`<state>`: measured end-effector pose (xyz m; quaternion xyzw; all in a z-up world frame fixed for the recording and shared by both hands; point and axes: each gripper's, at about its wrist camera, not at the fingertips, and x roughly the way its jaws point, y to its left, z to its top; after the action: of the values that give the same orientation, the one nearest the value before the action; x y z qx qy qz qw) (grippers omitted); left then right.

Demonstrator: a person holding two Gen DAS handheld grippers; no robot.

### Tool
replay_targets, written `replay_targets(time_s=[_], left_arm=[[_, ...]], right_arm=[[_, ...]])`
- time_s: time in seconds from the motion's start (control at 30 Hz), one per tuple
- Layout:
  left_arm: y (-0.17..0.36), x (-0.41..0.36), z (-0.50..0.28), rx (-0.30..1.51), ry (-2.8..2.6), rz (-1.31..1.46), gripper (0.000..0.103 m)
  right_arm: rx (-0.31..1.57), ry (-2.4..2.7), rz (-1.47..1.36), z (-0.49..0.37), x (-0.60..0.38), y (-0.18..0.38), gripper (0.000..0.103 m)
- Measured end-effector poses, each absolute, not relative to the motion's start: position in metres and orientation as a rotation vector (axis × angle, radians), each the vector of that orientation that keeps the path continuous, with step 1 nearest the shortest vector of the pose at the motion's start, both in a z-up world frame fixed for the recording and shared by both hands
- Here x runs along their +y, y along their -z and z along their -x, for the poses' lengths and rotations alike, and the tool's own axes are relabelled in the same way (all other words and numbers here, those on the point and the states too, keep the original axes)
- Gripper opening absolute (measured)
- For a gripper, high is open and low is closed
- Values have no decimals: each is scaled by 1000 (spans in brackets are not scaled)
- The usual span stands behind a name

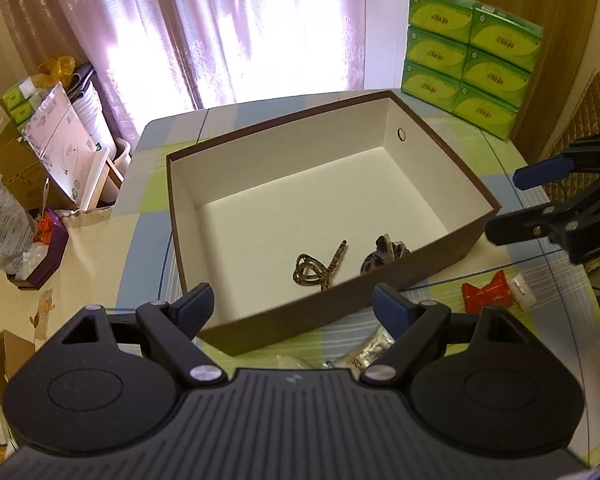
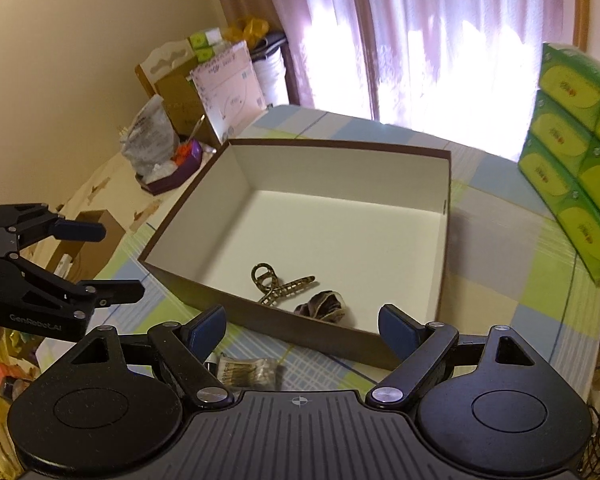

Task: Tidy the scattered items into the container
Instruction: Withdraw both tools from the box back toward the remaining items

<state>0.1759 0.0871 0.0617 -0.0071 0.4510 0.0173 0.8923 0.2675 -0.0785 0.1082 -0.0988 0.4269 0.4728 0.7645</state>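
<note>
Reaching with either empty, wide-open hand-held gripper, left (image 1: pixel 294 308) or right (image 2: pixel 302 326), for the packet (image 2: pixel 246 372) or red wrapper (image 1: pixel 486 295) lying on the desk (image 2: pixel 512 276) just outside the box (image 1: pixel 340 312) risks nudging its near wall

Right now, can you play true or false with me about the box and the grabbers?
1. The brown box has two things inside. True: a patterned cord and a crumpled band.
2. The left gripper is shut. False: it is open.
3. The red wrapper lies inside the box. False: it is on the table.
4. The right gripper holds nothing. True.
5. Green tissue packs are stacked behind the box. True.
</note>
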Motion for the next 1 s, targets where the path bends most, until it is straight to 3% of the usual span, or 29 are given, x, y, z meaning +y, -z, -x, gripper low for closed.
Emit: replay_targets(time_s=[0.47,1.0], left_arm=[[-64,81,-113,874,-70,52,84],[-4,79,-64,939,-115,143,82]], right_arm=[[820,-963,189,-233,-131,-96,89],[839,-860,137,-196,-169,-50,89]])
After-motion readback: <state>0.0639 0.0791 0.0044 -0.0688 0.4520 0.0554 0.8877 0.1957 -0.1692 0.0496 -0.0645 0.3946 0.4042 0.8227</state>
